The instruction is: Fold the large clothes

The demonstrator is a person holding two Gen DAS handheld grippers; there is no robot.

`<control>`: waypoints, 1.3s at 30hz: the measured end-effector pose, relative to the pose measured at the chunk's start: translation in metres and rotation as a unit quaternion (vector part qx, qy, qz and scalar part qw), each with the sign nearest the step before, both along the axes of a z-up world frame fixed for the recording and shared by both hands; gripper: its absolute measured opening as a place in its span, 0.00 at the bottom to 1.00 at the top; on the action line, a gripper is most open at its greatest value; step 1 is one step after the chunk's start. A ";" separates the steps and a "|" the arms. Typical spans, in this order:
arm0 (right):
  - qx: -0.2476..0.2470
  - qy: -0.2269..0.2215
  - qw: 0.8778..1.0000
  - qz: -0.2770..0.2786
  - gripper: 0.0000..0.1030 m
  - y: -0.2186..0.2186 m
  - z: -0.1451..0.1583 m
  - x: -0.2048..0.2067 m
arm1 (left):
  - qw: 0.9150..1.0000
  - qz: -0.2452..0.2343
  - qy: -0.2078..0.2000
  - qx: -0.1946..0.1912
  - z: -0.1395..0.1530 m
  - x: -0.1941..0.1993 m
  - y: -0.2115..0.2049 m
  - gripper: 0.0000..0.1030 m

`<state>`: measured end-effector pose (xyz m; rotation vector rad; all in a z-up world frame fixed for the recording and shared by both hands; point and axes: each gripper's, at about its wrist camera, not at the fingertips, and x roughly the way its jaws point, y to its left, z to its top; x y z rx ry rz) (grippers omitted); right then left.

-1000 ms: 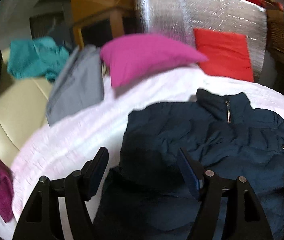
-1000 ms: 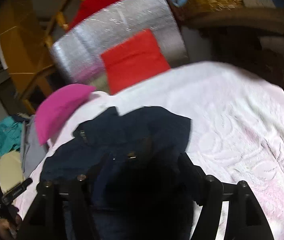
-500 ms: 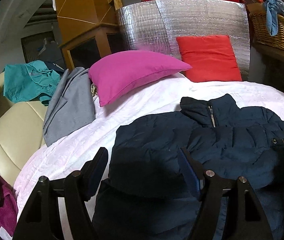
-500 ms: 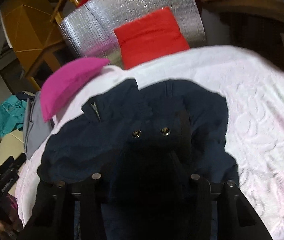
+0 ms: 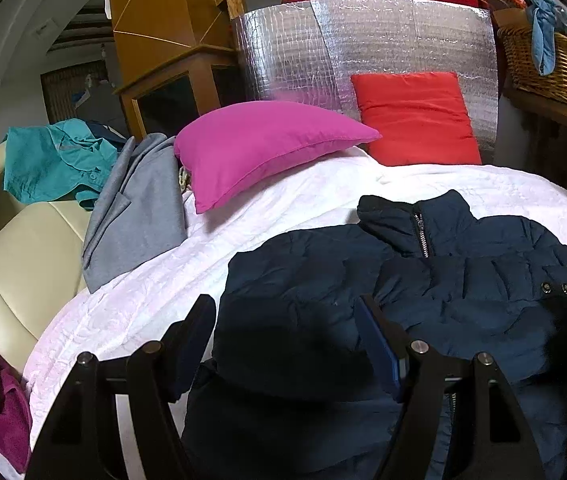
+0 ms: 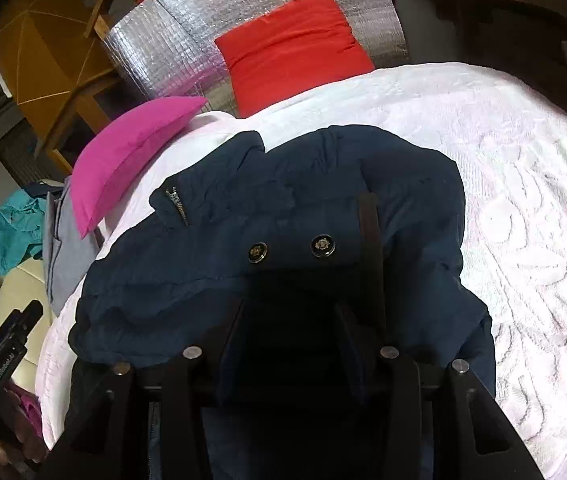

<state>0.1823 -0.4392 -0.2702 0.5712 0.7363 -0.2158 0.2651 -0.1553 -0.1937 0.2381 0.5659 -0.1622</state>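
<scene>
At lower centre, right gripper clamps dark navy padded jacket fabric; left gripper stands wide over it.

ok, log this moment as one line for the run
task: fold | item: navy padded jacket on white bedspread | left gripper: open over jacket | right gripper: on jacket fabric, grip unclear

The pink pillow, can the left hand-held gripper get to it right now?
Probably yes. The left hand-held gripper is open and empty, and only bare white bedspread and the navy jacket's edge lie between it and the pink pillow.
</scene>
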 end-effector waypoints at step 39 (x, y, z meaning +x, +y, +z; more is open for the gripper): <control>0.088 -0.056 0.993 -0.058 0.73 -0.096 0.006 -0.040 | 0.951 0.059 0.225 -0.205 -0.071 0.107 0.082 0.74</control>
